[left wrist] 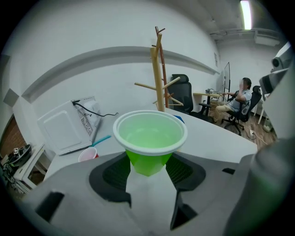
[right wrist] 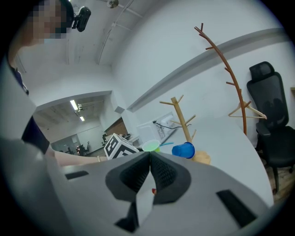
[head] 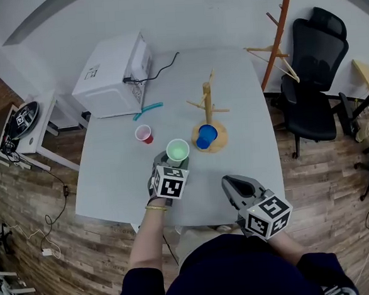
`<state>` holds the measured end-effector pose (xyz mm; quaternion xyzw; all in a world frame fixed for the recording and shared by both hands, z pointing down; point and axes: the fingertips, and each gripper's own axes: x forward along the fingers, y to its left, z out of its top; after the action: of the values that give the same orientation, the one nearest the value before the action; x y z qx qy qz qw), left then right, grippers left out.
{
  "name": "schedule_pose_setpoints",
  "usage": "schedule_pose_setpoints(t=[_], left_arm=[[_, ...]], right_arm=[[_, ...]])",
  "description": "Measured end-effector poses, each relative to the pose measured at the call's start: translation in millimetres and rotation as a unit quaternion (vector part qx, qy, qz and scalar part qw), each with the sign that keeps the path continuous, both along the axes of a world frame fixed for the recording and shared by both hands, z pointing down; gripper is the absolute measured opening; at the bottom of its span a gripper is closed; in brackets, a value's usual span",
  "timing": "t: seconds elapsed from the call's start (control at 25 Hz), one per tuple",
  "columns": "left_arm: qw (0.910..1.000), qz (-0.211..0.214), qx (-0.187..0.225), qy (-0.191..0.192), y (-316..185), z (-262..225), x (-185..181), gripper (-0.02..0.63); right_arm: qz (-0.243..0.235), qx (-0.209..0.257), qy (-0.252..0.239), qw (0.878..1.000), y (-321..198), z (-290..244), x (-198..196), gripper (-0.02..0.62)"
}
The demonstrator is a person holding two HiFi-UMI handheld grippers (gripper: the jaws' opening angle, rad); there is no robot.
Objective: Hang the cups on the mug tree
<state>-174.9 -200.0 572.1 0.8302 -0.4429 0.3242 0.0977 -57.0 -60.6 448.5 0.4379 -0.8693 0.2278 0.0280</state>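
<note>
Right gripper (head: 233, 184), shut and empty, hovered by the table's (head: 245, 108) near edge; left gripper (left wrist: 147, 171) pinched a green cup (left wrist: 150, 133) low, risking slippage.

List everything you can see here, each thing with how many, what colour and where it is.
table: one, pale grey, centre of the head view
mug tree: one, wooden, far right part of the table
blue cup: one, blue, at the mug tree's base
red cup: one, red, upright on the table, left of the tree
green cup: one, green, upright between the left gripper's jaws
white appliance: one, white, far left corner of the table
teal tool: one, teal, beside the appliance
office chair: one, black, right of the table
coat stand: one, wooden, by the chair
left gripper: one, grey, closed on the green cup
right gripper: one, grey, shut and empty, near edge
</note>
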Motion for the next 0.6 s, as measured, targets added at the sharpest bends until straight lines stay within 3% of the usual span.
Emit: schedule_pose_setpoints(t=[0.6], left_arm=[[0.9966, 0.067, 0.019, -0.044, -61.1, -25.5, 13.1, 0.253]], right_arm=[[0.069, 0.003, -0.005, 0.998, -12.5, -7.0, 1.4, 0.029]])
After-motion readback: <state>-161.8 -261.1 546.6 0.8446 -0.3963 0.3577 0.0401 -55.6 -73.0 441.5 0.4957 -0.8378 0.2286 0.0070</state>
